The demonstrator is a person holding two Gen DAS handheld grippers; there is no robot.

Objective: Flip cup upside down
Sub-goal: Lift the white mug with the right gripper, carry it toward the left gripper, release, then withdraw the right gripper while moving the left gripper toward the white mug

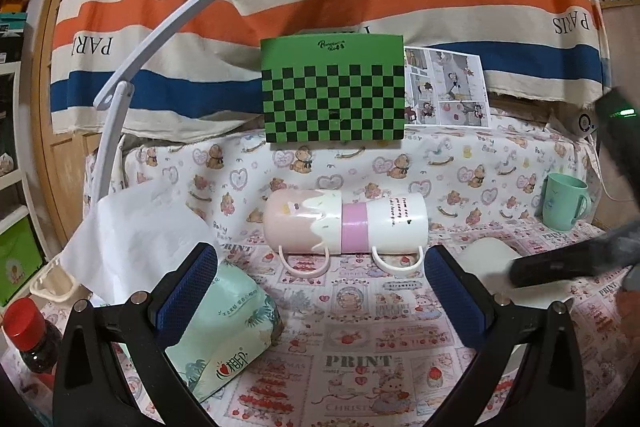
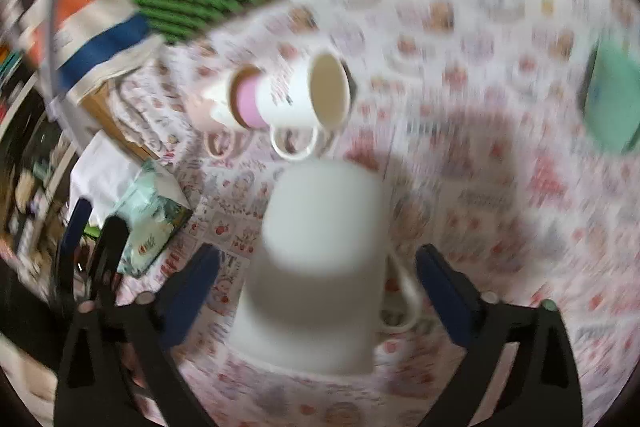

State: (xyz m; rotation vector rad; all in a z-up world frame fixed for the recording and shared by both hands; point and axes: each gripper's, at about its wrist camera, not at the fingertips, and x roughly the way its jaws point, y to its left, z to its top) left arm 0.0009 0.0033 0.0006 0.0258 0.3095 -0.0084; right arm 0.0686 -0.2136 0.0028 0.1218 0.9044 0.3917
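Observation:
A plain white cup (image 2: 316, 263) stands mouth-down on the printed cloth, its handle to the right, between the open blue-padded fingers (image 2: 444, 291) of my right gripper (image 2: 320, 291); the fingers do not touch it. The view is blurred by motion. In the left wrist view the same cup (image 1: 490, 257) shows partly behind the dark right gripper body (image 1: 568, 263). My left gripper (image 1: 320, 291) is open and empty above the cloth. Two nested cups, pink (image 1: 298, 225) and white (image 1: 394, 223), lie on their sides beyond it; they also show in the right wrist view (image 2: 296, 95).
A mint-green cup (image 1: 564, 203) stands upright at the right. A tissue pack (image 1: 224, 331) with a white tissue (image 1: 140, 239) lies at the left, by a red-capped bottle (image 1: 28, 339). A green checkered box (image 1: 334, 91) and lamp arm (image 1: 160, 39) stand behind.

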